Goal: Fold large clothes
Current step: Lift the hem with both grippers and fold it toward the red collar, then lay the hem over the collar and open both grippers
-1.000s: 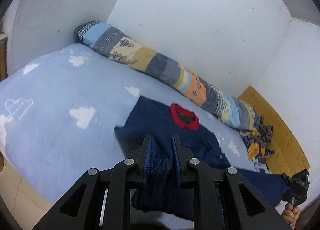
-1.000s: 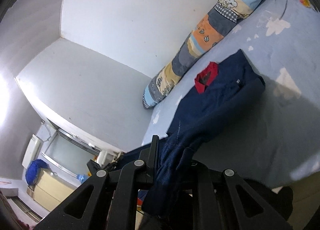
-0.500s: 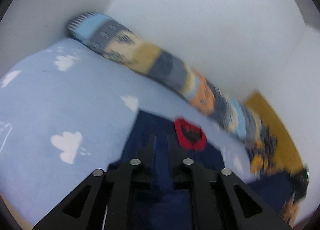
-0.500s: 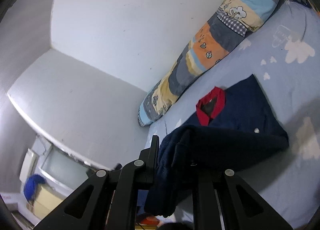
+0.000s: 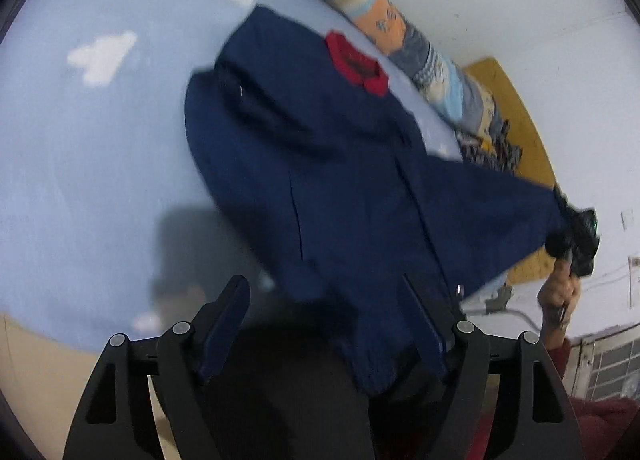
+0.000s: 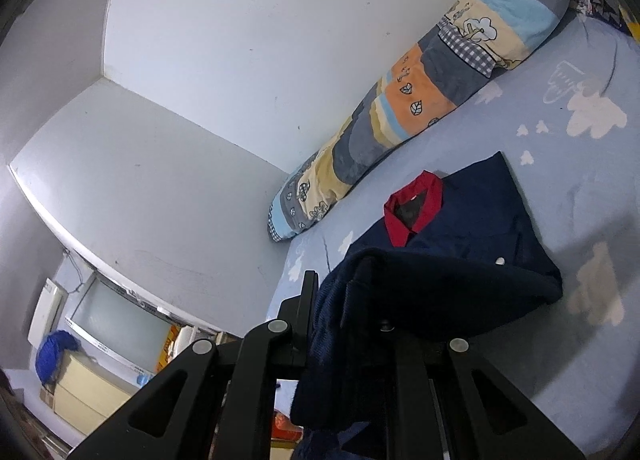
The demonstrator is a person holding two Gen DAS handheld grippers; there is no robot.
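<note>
Navy polo shirt (image 5: 340, 179) with a red collar (image 5: 356, 63) lies half-spread on the cloud-print bedsheet (image 5: 80, 139), the left gripper (image 5: 324, 324) tilted down over its hem, jaws just opened and let go, while the right gripper (image 6: 348, 292) stays clamped on a bunched corner.

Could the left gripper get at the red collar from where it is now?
Probably yes. The left gripper stands open, its jaws having just been opening, with navy shirt fabric lying loose between them. The red collar lies uncovered further up the bed, nothing over it.
</note>
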